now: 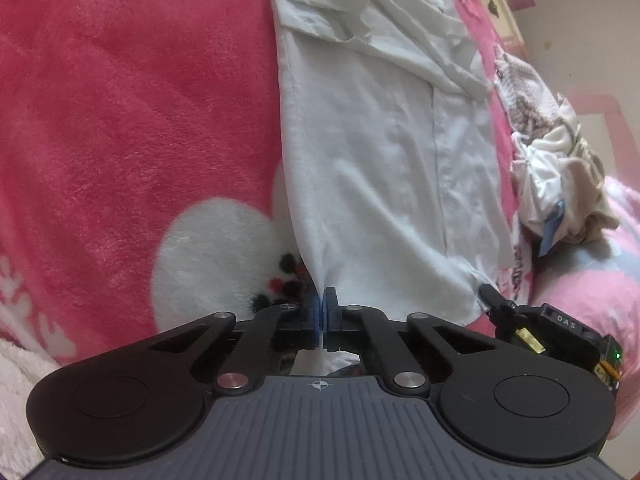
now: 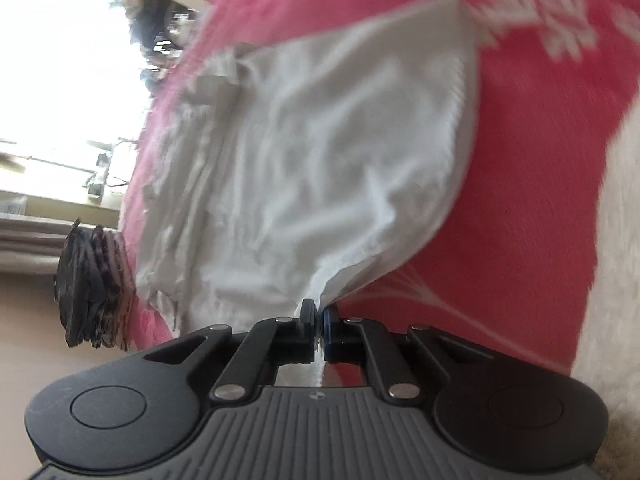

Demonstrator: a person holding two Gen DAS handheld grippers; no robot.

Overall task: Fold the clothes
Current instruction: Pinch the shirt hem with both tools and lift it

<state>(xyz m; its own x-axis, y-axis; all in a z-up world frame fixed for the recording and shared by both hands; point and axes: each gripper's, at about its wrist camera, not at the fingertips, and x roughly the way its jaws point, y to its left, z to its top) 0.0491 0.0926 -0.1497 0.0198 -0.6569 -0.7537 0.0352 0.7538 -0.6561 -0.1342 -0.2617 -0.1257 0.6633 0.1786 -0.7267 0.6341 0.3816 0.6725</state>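
Your left gripper (image 1: pixel 323 312) and right gripper (image 2: pixel 318 320) each pinch the white shirt's (image 1: pixel 380 160) hem on the pink blanket (image 1: pixel 120 100); only the left view shows a crumpled clothes pile (image 1: pixel 560 192) beside it.

My left gripper (image 1: pixel 322 312) pinches the hem of a white cotton shirt (image 1: pixel 384 168). It lies on a pink fleece blanket (image 1: pixel 132 92).
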